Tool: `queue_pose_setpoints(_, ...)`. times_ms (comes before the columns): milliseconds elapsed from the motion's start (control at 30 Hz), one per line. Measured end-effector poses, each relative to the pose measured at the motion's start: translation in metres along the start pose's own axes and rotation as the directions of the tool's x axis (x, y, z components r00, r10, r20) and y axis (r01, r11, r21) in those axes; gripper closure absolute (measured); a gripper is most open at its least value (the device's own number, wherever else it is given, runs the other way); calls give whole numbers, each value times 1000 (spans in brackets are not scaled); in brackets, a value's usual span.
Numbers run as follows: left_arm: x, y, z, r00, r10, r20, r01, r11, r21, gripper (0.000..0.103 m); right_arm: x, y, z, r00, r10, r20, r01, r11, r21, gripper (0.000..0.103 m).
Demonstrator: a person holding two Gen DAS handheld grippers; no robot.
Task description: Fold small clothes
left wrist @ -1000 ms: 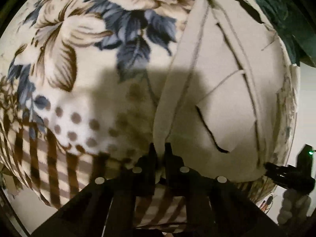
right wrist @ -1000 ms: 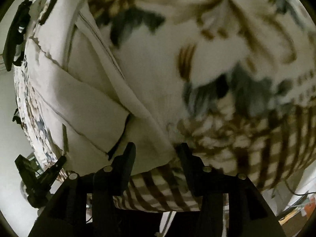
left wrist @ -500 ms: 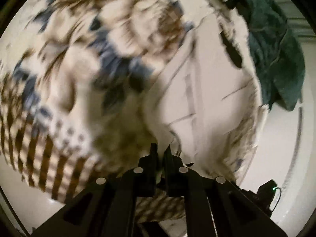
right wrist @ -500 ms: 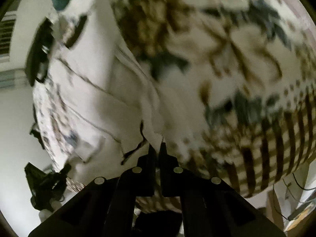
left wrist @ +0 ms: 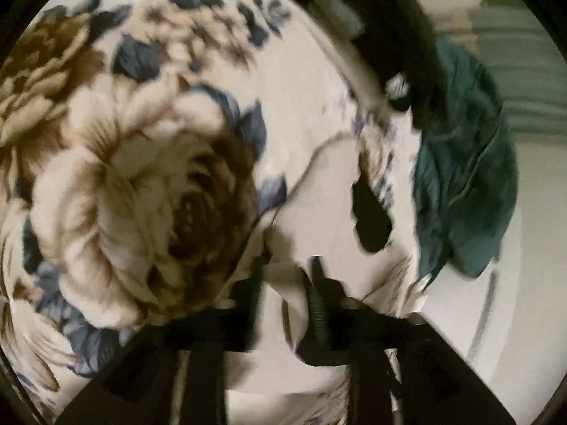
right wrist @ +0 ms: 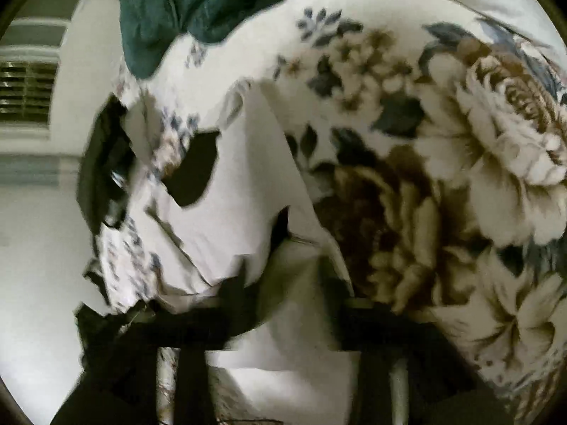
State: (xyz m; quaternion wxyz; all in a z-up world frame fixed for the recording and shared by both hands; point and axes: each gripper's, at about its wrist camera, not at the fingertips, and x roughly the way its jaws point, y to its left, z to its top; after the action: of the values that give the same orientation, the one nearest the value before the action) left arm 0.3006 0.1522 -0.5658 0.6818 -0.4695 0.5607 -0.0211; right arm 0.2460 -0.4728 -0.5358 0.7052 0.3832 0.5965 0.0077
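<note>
A small beige garment [left wrist: 329, 191] lies on a floral blanket [left wrist: 141, 177]; it also shows in the right wrist view [right wrist: 241, 191]. My left gripper [left wrist: 287, 283] has its jaws apart, with a fold of the beige cloth draped between the fingers. My right gripper [right wrist: 283, 276] also has its jaws apart, with the garment's edge lying between and under them. Both views are blurred by motion. A dark oval gap shows in the garment in each view.
A dark green cloth [left wrist: 464, 191] lies at the blanket's far edge, also in the right wrist view [right wrist: 184, 3]. A black device [left wrist: 400, 35] sits at the top right. A white wall and a window with blinds [right wrist: 24, 88] lie beyond.
Both grippers carried the garment's near edge forward over the blanket. They were shut on the cloth half a second ago; now their jaws stand apart.
</note>
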Motion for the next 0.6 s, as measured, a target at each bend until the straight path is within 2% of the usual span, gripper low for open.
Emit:
queue_pose_setpoints(33, -8, 6, -1, 1000, -6, 25, 6, 1000, -12, 38, -5, -1, 0, 1000, -3, 20, 3, 1000, -4, 42)
queue_pose_setpoints(67, -13, 10, -2, 999, -2, 46, 3, 1000, -16, 35, -15, -8, -1, 999, -32, 28, 32, 999, -17, 42)
queue_pose_setpoints(133, -16, 18, -8, 998, 51, 39, -51, 999, 15, 35, -21, -17, -5, 997, -77, 17, 78, 996, -48, 42)
queue_pose_setpoints(200, -10, 17, -13, 993, 116, 29, -118, 990, 80, 35, -10, -14, -11, 991, -130, 0, 130, 988, -86, 42)
queue_pose_setpoints(333, 26, 2, -25, 970, 245, -5, -236, 940, 248, 35, 20, -3, -11, 980, -200, -10, 196, 967, -161, 42)
queue_pose_setpoints(433, 54, -7, -24, 955, 296, 1, -282, 909, 308, 35, 38, 8, -2, 978, -207, 0, 203, 961, -188, 43)
queue_pose_setpoints(467, 61, -8, -22, 951, 310, 3, -294, 900, 322, 35, 43, 11, 1, 978, -206, 2, 203, 960, -194, 50)
queue_pose_setpoints(500, 72, -10, -18, 942, 335, 9, -318, 885, 339, 35, 49, 13, 4, 978, -208, 9, 206, 958, -198, 74)
queue_pose_setpoints(567, 84, -11, -14, 930, 368, 14, -347, 862, 368, 35, 60, 17, 9, 975, -223, 19, 223, 958, -178, 94)
queue_pose_setpoints(600, 88, -12, -13, 926, 378, 10, -354, 856, 378, 35, 66, 17, 11, 962, -272, 38, 274, 946, -172, 95)
